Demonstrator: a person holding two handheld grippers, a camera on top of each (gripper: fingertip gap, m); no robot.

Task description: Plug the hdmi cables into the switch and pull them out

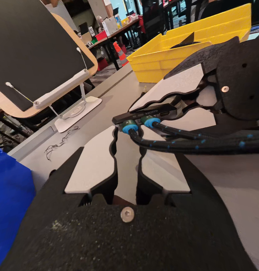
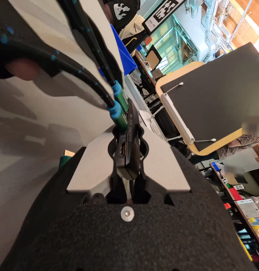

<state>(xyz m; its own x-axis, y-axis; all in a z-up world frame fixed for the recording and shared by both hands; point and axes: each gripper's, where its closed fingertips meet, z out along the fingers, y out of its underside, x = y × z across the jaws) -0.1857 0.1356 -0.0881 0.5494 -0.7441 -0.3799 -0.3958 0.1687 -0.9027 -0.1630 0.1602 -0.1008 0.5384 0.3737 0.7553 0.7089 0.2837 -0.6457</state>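
Note:
A black HDMI switch (image 2: 131, 140) is clamped edge-on in my right gripper (image 2: 127, 129), above the grey table. It also shows in the left wrist view (image 1: 148, 112). Two green HDMI plugs with blue collars are seated in it side by side, trailing black braided cables (image 1: 199, 145). My left gripper (image 1: 128, 130) has its fingertips closed on either side of the plug farther from the right gripper (image 1: 128, 126). The nearer plug (image 1: 150, 121) is untouched. One port (image 2: 123, 149) is free. Another green plug (image 2: 64, 159) lies on the table beside my right gripper.
A black board with a tan rim (image 1: 37, 51) stands on a white base (image 1: 79, 112) at the table's far left. Yellow bins (image 1: 162, 63) are behind the switch, a blue bin (image 1: 8, 190) at near left. Loose threads (image 1: 61, 139) lie on the table. A person's sleeve (image 2: 236, 143) shows beyond. Spacing between my two grippers at the tips: around 4 cm.

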